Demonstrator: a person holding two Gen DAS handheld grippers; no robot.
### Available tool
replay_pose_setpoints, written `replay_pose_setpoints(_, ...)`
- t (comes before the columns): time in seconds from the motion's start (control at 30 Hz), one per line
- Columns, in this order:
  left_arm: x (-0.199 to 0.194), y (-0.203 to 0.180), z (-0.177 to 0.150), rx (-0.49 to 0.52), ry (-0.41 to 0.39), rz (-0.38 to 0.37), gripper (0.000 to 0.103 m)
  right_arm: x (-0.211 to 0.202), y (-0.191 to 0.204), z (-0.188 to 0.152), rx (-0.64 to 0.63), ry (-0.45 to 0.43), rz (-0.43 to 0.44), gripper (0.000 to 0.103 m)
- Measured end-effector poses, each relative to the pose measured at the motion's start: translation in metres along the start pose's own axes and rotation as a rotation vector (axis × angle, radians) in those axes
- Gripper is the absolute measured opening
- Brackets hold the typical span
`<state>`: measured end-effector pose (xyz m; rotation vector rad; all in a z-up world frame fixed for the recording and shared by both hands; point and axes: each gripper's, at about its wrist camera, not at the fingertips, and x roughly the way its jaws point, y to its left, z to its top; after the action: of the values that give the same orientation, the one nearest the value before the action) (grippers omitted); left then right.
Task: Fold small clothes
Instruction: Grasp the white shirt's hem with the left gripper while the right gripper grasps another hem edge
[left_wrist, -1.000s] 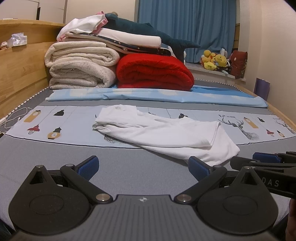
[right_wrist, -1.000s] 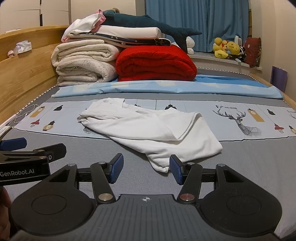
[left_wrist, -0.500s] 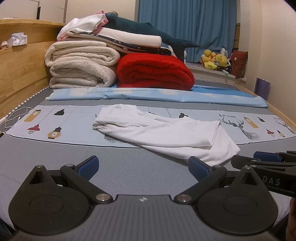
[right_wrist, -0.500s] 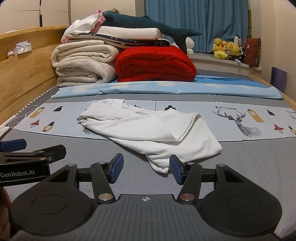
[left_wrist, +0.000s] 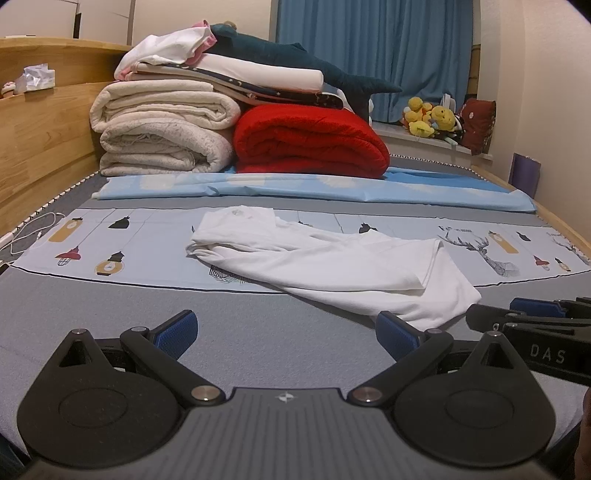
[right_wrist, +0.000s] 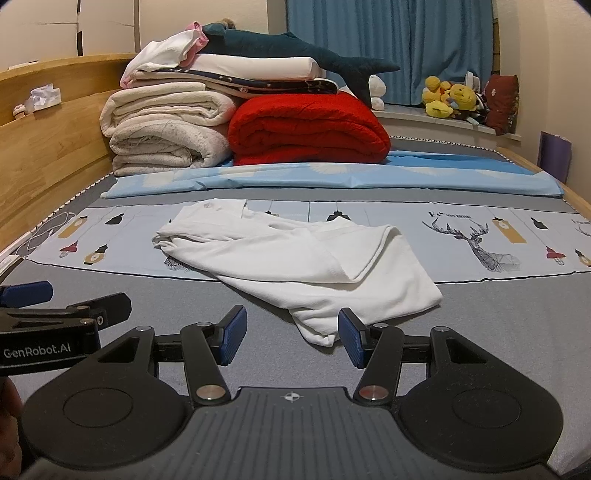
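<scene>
A white garment (left_wrist: 325, 258) lies crumpled and partly folded over itself on the bed, across the edge of a printed light-blue sheet (left_wrist: 122, 243). It also shows in the right wrist view (right_wrist: 295, 262). My left gripper (left_wrist: 286, 330) is open and empty, low over the grey mattress, just short of the garment's near corner. My right gripper (right_wrist: 291, 338) is open and empty, its jaws either side of the garment's near tip without touching it. Each gripper shows at the edge of the other's view: the right gripper (left_wrist: 535, 325) and the left gripper (right_wrist: 55, 314).
Folded cream blankets (left_wrist: 162, 136), a red blanket (left_wrist: 310, 140) and a plush shark (left_wrist: 295, 62) are stacked at the bed's far end on a blue sheet (left_wrist: 332, 188). A wooden headboard (left_wrist: 33, 147) runs along the left. A white cable (left_wrist: 33, 229) lies at the left edge.
Both grippers have edged slightly forward toward the garment. The garment has not moved and the jaws stay open.
</scene>
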<state>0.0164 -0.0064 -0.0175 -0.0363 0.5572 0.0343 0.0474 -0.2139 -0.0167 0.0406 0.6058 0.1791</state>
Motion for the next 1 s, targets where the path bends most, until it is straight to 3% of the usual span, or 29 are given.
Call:
replay_pose_setpoints(0.2,0.001,0.003,-0.001,-0.001,0.002,0.002,0.103,-0.013,-0.012,0.011,0.045,-0.098,-0.042,0.052)
replay_pose_setpoints(0.3,0.002,0.005,-0.002,0.002,0.004,0.002,0.103,-0.022,-0.031,0.029,0.087,-0.150,-0.053,0.052)
replay_pose_setpoints(0.43,0.006,0.008,0.000,0.003,0.011,0.007,0.101,-0.018,-0.059,0.063,0.036,-0.213,-0.070,0.052)
replay_pose_setpoints(0.53,0.010,0.008,0.000,0.014,0.016,0.016,0.088,-0.008,-0.083,0.078,0.013,-0.239,-0.081,0.052)
replay_pose_setpoints(0.6,0.014,0.007,-0.001,0.026,0.032,0.020,0.072,0.002,-0.099,0.079,0.013,-0.240,-0.112,0.052)
replay_pose_setpoints(0.7,0.023,0.004,-0.003,0.048,0.057,0.024,0.053,0.017,-0.120,0.064,0.067,-0.200,-0.135,0.051)
replay_pose_setpoints(0.77,0.031,0.002,-0.003,0.061,0.075,0.020,0.041,0.028,-0.129,0.059,0.099,-0.129,-0.137,0.043)
replay_pose_setpoints(0.83,0.040,-0.001,-0.001,0.064,0.087,0.019,0.027,0.028,-0.135,0.060,0.118,-0.151,-0.135,0.043)
replay_pose_setpoints(0.87,0.046,-0.002,0.000,0.063,0.096,0.016,0.024,0.029,-0.138,0.060,0.116,-0.152,-0.142,0.042)
replay_pose_setpoints(1.0,0.073,-0.015,0.011,0.068,0.110,0.012,0.020,0.039,-0.151,0.058,0.157,-0.108,-0.146,0.020)
